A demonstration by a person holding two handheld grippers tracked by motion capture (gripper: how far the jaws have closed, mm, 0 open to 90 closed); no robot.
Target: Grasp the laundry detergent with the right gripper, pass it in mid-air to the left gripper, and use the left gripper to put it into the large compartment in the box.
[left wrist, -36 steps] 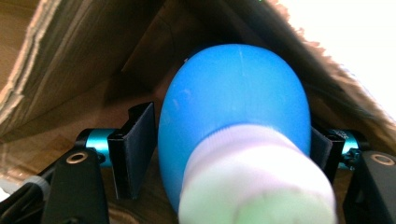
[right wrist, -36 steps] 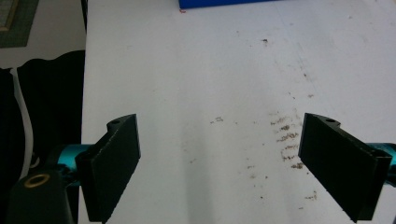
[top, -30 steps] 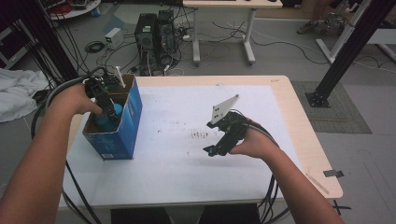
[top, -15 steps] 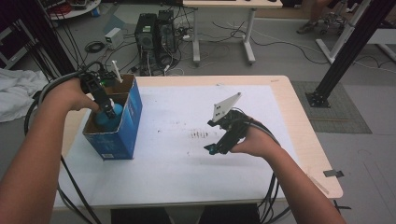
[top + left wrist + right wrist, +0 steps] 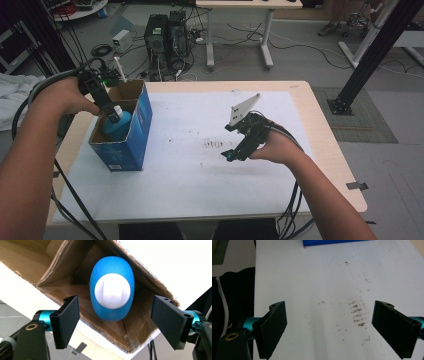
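I can only see the top of the blue bottle (image 5: 112, 287), because the rest of it is down inside the cardboard box (image 5: 131, 137). I cannot tell how tall the bottle is or what it says on it. From above it looks like a smooth blue egg shape with a round white cap (image 5: 112, 291) in the middle. The box is blue on the outside and brown inside, and it stands near the left edge of the table (image 5: 320, 125). My left tongs (image 5: 115, 320) hang just over the bottle. Their jaws have just been opening, and they stand apart on both sides of it without touching it. My right tongs (image 5: 329, 327) are wide open over the white, smudged sheet (image 5: 317, 285), holding nothing.
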